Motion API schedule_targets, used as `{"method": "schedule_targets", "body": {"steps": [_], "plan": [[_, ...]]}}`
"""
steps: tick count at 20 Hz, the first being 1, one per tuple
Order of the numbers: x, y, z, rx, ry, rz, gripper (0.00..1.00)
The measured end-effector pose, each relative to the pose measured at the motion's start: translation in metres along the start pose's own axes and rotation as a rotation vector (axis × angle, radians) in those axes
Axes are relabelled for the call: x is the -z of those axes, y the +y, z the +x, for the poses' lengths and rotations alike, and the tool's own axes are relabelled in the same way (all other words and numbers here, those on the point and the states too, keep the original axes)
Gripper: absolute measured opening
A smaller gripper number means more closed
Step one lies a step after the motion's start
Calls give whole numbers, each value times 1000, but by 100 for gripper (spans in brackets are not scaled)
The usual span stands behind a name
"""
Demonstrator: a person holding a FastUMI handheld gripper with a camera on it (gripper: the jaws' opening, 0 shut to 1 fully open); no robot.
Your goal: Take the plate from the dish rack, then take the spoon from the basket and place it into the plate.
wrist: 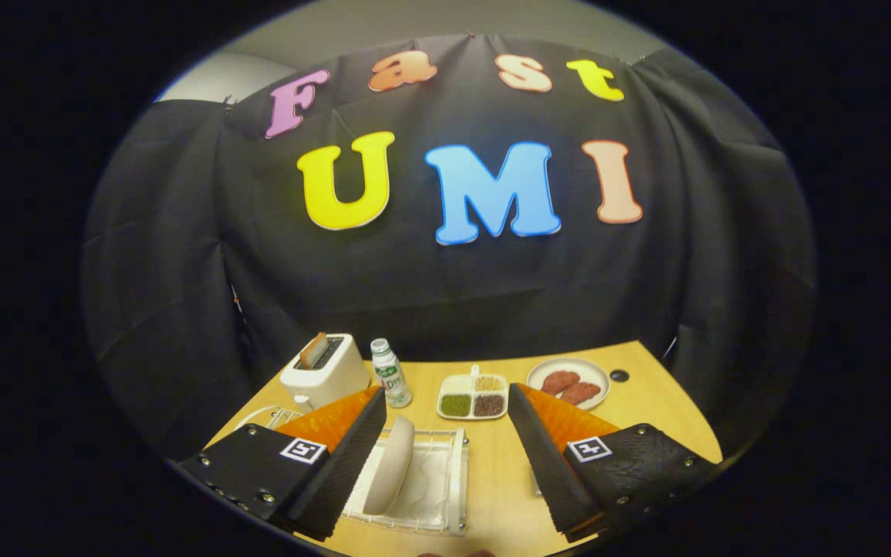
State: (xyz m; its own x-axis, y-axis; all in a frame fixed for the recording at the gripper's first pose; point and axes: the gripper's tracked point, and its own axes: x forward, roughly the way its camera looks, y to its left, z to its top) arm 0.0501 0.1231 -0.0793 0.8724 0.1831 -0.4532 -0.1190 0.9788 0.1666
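Toaster (324, 370): white, at the far left of the table (650, 410), about 11 o'clock from the claw; a slice of toast (312, 350) stands in its slot.
Bottle (390, 374): small, white cap, green label, upright just right of the toaster, ahead of the left finger's tip.
Divided dish (473, 396): white, four compartments with green, dark and pale fillings; at 12 o'clock, beyond the gap between the fingers.
Meat plate (568, 382): round, white, two reddish pieces on it; at 1 o'clock, beyond the right finger's tip. A small dark hole in the table sits just right of it.
Dish rack (445, 483): white wire rack on a tray, lying between the fingers, nearer the left one.
Plate (389, 475): white, standing on edge in the dish rack, tilted a little, just beside the inner face of the left finger; cannot tell whether they touch.
Wire frame (266, 418): white, partly hidden behind the left finger at 10 o'clock; cannot tell what it is. Spoon not made out.
In the way: nothing lies between the fingers except the rack and its plate.
Claw (446, 401): spread wide, fingers well apart, gripping nothing; right finger over bare table, apart from everything.
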Motion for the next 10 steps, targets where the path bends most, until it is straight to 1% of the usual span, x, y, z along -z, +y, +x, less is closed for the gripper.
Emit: {"method": "schedule_targets", "body": {"steps": [3,5,7,10], "plan": [[35,17,24,-60,209,83,99],[47,21,34,-71,291,139,99],[59,27,44,-68,374,167,99],[82,31,58,-42,481,165,97]]}}
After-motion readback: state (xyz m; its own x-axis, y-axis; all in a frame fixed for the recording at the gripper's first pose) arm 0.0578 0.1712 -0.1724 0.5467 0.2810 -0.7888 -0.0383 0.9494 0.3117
